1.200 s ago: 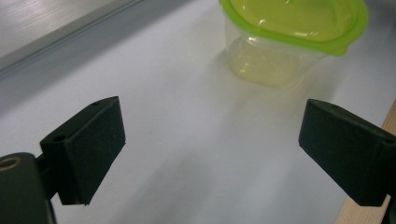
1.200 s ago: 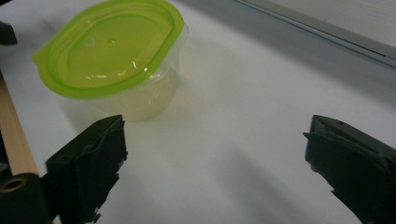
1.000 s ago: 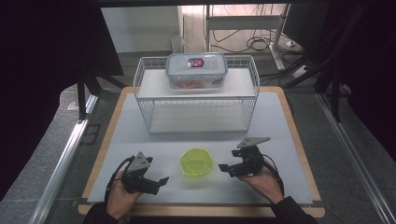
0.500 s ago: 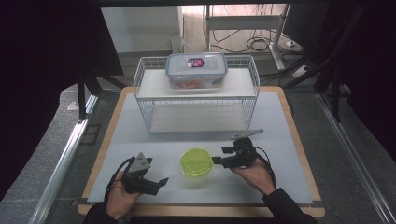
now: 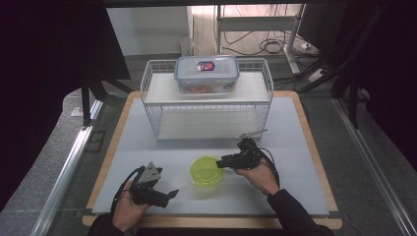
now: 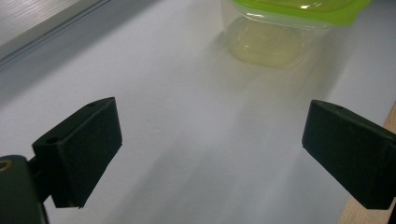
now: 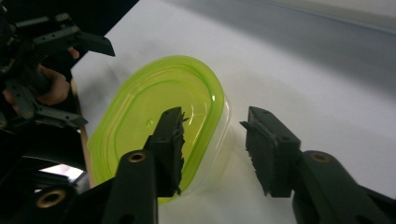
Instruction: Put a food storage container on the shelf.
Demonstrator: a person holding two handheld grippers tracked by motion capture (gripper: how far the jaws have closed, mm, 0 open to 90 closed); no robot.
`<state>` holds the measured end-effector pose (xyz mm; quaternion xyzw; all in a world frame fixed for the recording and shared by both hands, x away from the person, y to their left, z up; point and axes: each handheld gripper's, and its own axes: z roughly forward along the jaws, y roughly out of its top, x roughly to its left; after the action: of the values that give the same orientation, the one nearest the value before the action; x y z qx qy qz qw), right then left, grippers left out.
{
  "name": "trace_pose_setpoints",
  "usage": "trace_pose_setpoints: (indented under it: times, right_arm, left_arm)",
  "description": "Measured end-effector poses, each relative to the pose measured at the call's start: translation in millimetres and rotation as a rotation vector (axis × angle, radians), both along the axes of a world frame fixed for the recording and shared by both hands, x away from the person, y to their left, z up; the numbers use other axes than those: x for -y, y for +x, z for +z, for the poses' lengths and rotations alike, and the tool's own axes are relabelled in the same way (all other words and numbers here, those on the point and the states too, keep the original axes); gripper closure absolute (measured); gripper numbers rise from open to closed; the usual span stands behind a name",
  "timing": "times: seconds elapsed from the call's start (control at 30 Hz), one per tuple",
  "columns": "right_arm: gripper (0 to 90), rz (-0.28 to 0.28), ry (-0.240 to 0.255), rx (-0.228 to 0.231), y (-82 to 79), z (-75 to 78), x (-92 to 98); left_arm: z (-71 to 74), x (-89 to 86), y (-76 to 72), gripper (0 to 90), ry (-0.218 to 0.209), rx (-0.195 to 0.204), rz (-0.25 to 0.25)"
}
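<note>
A small clear tub with a lime-green lid (image 5: 205, 171) stands on the white mat, toward the front. From the right, my right gripper (image 5: 222, 162) reaches the tub's right edge. In the right gripper view its jaws have just been closing; one pad hovers over the green lid (image 7: 149, 116), the other is outside the tub wall, and neither presses on it. The right gripper (image 7: 212, 117) is open around the rim. At the front left my left gripper (image 5: 169, 193) rests open with nothing between its pads (image 6: 84, 144), pointing at the tub (image 6: 280, 32).
A white wire rack (image 5: 147, 101) stands at the back of the mat, with a blue-lidded food box (image 5: 207, 73) on its top shelf. The white mat (image 5: 295, 132) lies on a wooden board (image 5: 314, 147). A metal rail (image 5: 69, 167) runs along the left.
The right hand has moved left up to the green-lidded tub and its jaws have narrowed around the rim. The left hand has stayed still.
</note>
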<state>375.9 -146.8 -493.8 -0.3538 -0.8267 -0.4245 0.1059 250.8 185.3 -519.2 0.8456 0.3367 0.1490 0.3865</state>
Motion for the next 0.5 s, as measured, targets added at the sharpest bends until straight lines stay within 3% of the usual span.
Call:
trace_pose_setpoints:
  times: [0.37,0.5]
  right_arm:
    - [79.8,0.016,0.070,-0.157,9.7,-7.5,1.4]
    - [80.9,0.024,0.075,-0.173,8.3,-5.4,0.5]
  left_arm:
    - [-0.7,2.2,-0.6,4.9,0.011,0.003,-0.012]
    - [-0.8,2.5,-0.6,4.9,0.016,0.005,-0.014]
